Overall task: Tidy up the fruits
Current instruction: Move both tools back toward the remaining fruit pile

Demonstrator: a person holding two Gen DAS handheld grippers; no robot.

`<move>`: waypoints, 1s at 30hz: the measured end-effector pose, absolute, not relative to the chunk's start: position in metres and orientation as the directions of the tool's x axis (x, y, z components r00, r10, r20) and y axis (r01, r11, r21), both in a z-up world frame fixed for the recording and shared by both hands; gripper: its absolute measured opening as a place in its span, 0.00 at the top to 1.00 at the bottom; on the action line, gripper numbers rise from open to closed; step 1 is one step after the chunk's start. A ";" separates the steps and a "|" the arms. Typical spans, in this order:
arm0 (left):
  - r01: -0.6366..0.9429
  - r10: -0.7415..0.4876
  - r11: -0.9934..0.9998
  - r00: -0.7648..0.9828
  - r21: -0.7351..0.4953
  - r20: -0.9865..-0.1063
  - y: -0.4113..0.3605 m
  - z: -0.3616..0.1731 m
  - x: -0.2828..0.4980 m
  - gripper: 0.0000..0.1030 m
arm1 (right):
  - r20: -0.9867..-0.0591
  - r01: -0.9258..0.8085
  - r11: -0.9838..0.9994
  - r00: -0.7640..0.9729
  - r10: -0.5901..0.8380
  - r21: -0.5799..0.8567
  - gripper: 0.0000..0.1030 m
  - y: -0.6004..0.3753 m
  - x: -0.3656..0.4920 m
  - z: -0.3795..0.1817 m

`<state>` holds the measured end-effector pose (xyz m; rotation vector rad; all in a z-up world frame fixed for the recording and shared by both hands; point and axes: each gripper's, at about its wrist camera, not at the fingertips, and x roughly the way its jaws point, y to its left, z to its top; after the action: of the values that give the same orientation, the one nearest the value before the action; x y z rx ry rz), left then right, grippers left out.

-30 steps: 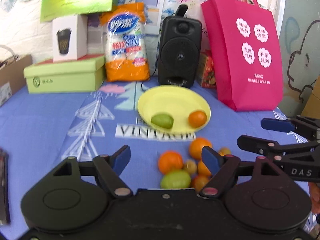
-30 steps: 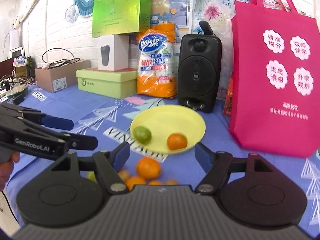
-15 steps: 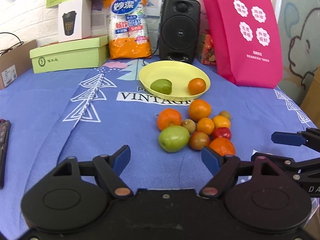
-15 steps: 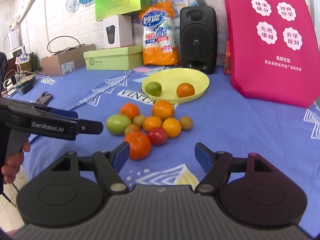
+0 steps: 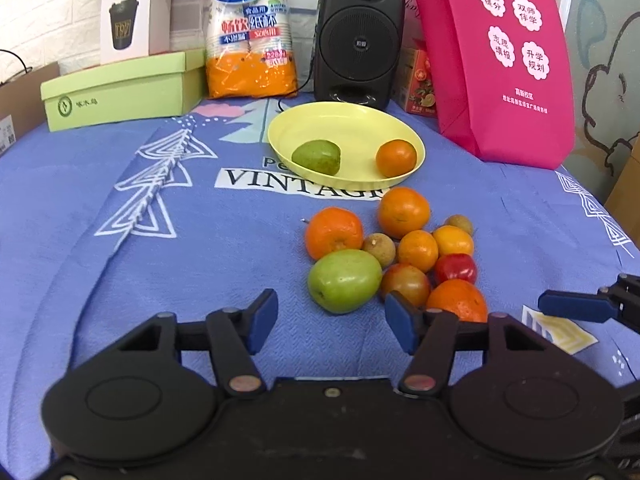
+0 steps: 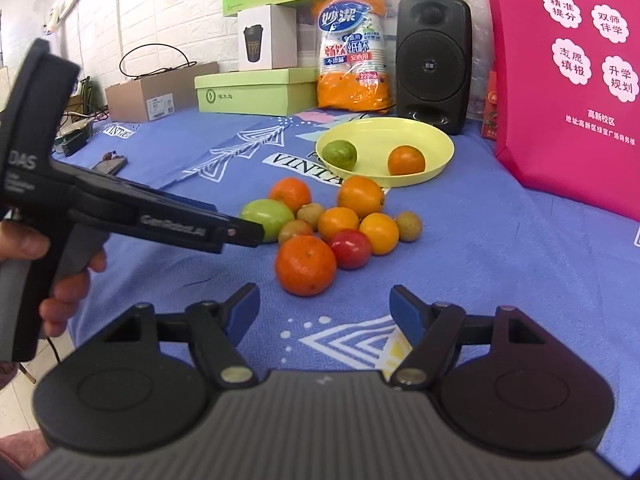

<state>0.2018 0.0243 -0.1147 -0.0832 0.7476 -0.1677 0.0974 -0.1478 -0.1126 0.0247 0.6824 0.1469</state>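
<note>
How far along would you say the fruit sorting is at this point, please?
Early. Done: a green fruit and an orange lie in the yellow plate. In hand: nothing; the left hand-held gripper and right hand-held gripper are both open and empty. Left: the pile on the cloth beside the plate.

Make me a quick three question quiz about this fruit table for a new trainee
1. True or false: the yellow plate holds two fruits.
2. What lies nearest the left gripper? A) green apple B) red fruit C) speaker
3. Fill in: both the left gripper and the right gripper are ____.

Key: 1 true; 2 A; 3 open
</note>
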 end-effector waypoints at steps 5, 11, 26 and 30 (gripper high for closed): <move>0.132 -0.201 0.979 0.721 -0.154 -0.663 0.021 -0.118 0.213 0.44 | -0.638 -0.135 0.988 0.755 0.150 0.073 0.31 -0.146 0.103 -0.118; 0.144 -0.224 0.974 0.714 -0.175 -0.663 0.023 -0.118 0.222 0.54 | -0.646 -0.139 0.988 0.748 0.151 0.070 0.31 -0.144 0.110 -0.122; 0.136 -0.280 0.955 0.707 -0.264 -0.649 0.038 -0.127 0.224 0.63 | -0.653 -0.137 0.988 0.743 0.146 0.065 0.31 -0.144 0.116 -0.126; 0.119 -0.249 0.964 0.716 -0.238 -0.652 0.041 -0.123 0.221 0.63 | -0.650 -0.131 0.989 0.747 0.142 0.065 0.31 -0.145 0.115 -0.125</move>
<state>0.2207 0.0407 -0.1233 -0.1839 0.7464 -0.2047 0.1150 -0.1450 -0.1248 0.0152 0.7122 0.1493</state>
